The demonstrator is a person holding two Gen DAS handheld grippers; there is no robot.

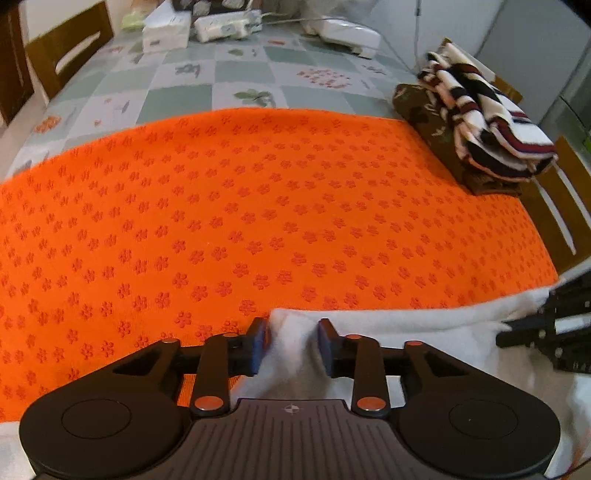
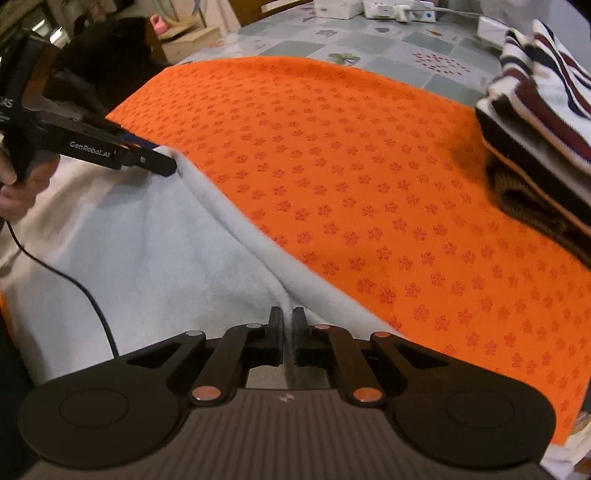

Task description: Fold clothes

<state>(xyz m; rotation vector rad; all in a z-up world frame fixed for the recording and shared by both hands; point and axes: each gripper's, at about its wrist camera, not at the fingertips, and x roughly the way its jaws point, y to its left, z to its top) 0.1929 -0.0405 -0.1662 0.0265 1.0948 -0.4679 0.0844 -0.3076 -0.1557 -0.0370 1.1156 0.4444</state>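
Observation:
A white fleece garment [image 1: 406, 332] lies at the near edge of an orange flower-patterned mat [image 1: 258, 203]. My left gripper [image 1: 291, 343] is shut on a bunched fold of its far edge, and white cloth fills the gap between the blue pads. In the right wrist view the garment [image 2: 147, 240] spreads to the left over the mat [image 2: 369, 166]. My right gripper [image 2: 288, 325] is shut on a thin ridge of the garment's edge. The left gripper [image 2: 162, 166] pinches the far corner. The right gripper [image 1: 535, 332] shows dark at the right edge of the left wrist view.
A stack of folded clothes, striped on top [image 1: 480, 122] [image 2: 546, 110], sits on the mat's right side. Beyond the mat, the checked tablecloth [image 1: 184, 92] carries white boxes and a power strip [image 1: 229, 24]. A wooden chair [image 1: 66, 48] stands at the left. A hand [image 2: 14, 192] and a cable [image 2: 74, 284] are near the garment.

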